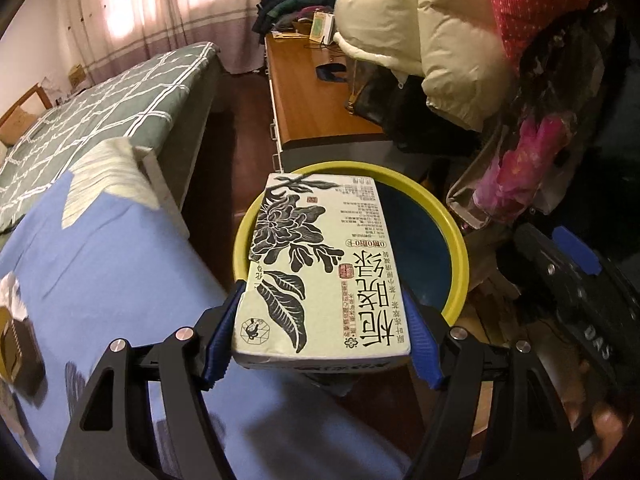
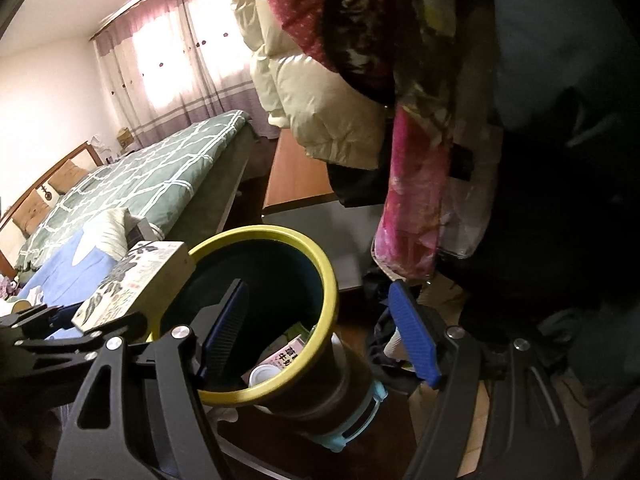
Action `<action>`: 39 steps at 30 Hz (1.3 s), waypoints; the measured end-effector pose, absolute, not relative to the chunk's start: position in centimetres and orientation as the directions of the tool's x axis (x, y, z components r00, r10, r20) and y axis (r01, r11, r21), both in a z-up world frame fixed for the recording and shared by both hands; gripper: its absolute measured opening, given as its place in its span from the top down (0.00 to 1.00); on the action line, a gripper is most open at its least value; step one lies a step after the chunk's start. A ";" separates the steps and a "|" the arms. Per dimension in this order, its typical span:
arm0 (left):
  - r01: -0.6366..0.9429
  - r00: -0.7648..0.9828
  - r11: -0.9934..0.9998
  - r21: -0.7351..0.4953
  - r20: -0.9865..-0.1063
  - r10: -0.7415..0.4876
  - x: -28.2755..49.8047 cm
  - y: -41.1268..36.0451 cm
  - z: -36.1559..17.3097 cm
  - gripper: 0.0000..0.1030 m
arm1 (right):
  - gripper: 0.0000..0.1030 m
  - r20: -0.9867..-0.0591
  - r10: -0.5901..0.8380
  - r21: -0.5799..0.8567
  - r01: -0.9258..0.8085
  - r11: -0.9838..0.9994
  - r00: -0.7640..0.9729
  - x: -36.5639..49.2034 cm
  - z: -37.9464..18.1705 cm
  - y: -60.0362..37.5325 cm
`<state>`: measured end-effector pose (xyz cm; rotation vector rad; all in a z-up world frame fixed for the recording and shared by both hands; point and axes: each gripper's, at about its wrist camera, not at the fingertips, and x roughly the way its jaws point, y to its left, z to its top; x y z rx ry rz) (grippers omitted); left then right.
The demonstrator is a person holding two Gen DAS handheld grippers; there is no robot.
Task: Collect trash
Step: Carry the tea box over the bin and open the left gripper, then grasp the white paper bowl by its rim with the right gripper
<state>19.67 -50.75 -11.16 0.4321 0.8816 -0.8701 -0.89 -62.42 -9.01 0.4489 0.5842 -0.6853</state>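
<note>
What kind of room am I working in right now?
Most likely a bedroom. A bed with a green grid-pattern quilt stands under curtained windows, with coats hanging beside a low wooden cabinet. The left gripper holds a tea carton over a yellow-rimmed bin.

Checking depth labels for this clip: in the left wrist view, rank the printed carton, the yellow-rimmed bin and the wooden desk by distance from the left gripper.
1. Printed carton: clamped in the left gripper.
2. Yellow-rimmed bin: just beyond, under the carton's far end.
3. Wooden desk: farthest, behind the bin.
</note>
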 end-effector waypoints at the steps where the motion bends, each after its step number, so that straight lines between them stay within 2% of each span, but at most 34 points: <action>1: 0.806 0.337 0.592 -0.013 -0.812 -0.477 19.7 -51.1 -11.2 0.29 | 0.33 -0.634 -0.453 0.195 0.696 0.691 0.627 -0.9 -9.1 -62.5; 2: 0.805 0.337 0.593 -0.016 -0.811 -0.478 19.8 -51.3 -11.2 0.21 | 0.33 -0.636 -0.451 0.195 0.696 0.691 0.626 -0.8 -9.2 -62.5; 4: 0.795 0.347 0.607 -0.029 -0.798 -0.493 19.9 -51.1 -10.7 0.14 | 0.33 -0.639 -0.447 0.194 0.693 0.694 0.626 -0.7 -9.3 -62.5; 11: 0.751 0.397 0.658 -0.055 -0.759 -0.517 20.1 -46.7 -8.9 0.11 | 0.32 -0.644 -0.427 0.192 0.674 0.713 0.635 0.2 -9.7 -61.4; 23: 0.612 0.561 0.785 -0.097 -0.646 -0.517 20.1 -32.2 -5.7 0.07 | 0.30 -0.644 -0.388 0.158 0.610 0.776 0.660 2.7 -9.0 -57.2; 33: 0.397 0.735 0.916 -0.066 -0.574 -0.360 20.4 -17.7 -5.2 0.07 | 0.30 -0.627 -0.328 0.117 0.502 0.857 0.707 6.0 -7.0 -51.2; 39: 0.230 0.789 0.972 -0.048 -0.576 -0.215 21.7 -8.7 -6.7 0.07 | 0.30 -0.630 -0.254 0.096 0.398 0.912 0.734 9.5 -6.3 -45.8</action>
